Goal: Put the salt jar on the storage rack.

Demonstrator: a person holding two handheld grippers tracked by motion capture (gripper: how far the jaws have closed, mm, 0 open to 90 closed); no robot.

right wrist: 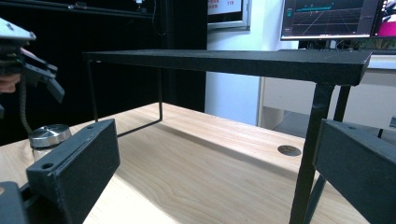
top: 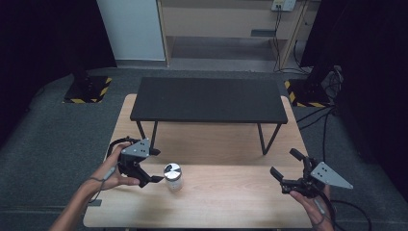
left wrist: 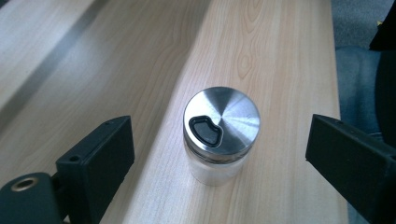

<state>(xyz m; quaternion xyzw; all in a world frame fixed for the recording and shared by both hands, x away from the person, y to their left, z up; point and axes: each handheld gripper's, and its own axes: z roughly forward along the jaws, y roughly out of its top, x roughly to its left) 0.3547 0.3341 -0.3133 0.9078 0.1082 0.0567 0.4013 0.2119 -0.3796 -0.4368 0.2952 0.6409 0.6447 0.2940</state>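
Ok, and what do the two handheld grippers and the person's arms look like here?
Both the left gripper and right gripper are black, with blocky rectangular jaws, each topped by a grey three-cornered plate with small holes. A dark cable trails from each. Forearms are bare, with no sleeves visible.

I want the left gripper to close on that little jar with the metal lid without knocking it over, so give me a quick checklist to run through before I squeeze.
1. Left gripper open: ok, its jaws stand wide apart.
2. Jar between the jaws: ok in the left gripper view, with a gap on each side; neither jaw touches it.
3. Jar upright on the wooden table: ok, steel lid on top and level.
4. Jaws low enough to grip the glass body rather than the lid: cannot tell from these angles.
5. Right gripper out of the way: ok, open and far off at the table's other end.
6. Black shelf clear of the jar: ok, it stands farther back.
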